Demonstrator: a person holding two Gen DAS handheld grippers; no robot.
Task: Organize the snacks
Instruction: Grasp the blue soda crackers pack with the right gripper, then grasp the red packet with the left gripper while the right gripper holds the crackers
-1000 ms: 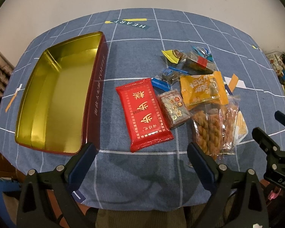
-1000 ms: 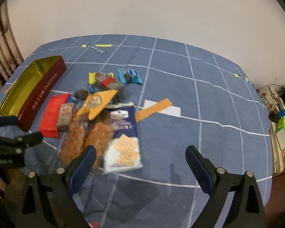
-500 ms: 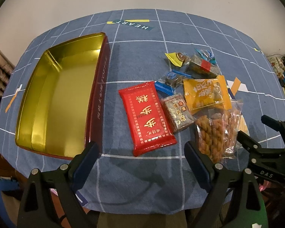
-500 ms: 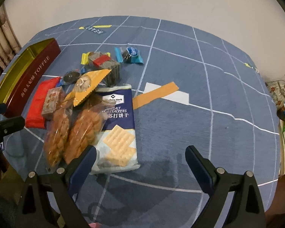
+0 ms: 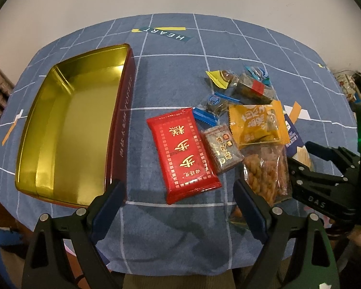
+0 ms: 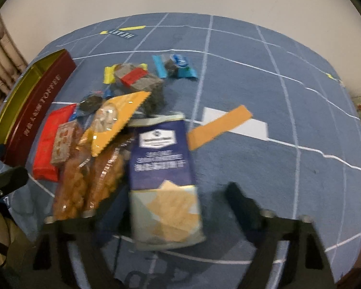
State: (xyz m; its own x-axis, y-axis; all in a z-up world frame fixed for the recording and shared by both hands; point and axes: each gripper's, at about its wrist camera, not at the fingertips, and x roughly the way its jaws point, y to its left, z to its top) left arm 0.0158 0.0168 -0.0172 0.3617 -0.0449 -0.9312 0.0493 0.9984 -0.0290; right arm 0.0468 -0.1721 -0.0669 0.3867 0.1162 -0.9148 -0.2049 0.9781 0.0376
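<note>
An open tin point(image 5: 67, 125), gold inside with dark red sides, lies at the left of the blue checked cloth. Beside it are a red packet point(image 5: 183, 154), a small brown packet point(image 5: 222, 149), an orange packet point(image 5: 255, 125), a clear bag of fried twists point(image 5: 267, 171) and wrapped candies point(image 5: 214, 103). My left gripper point(image 5: 180, 204) is open above the cloth just in front of the red packet. My right gripper point(image 6: 178, 207) is blurred and its jaws are closing around the near end of the blue cracker pack point(image 6: 163, 168), with its pads not touching it.
An orange and white patch point(image 6: 228, 125) is printed on the cloth right of the pile. The tin point(image 6: 36, 103) shows at the left of the right wrist view, with the left gripper point(image 6: 7, 163) below it. Clutter stands off the table's right edge point(image 5: 349, 86).
My right gripper has sunk toward the cracker pack, and its fingers have drawn closer together. It reaches farther into the left wrist view. The left gripper has stayed put.
</note>
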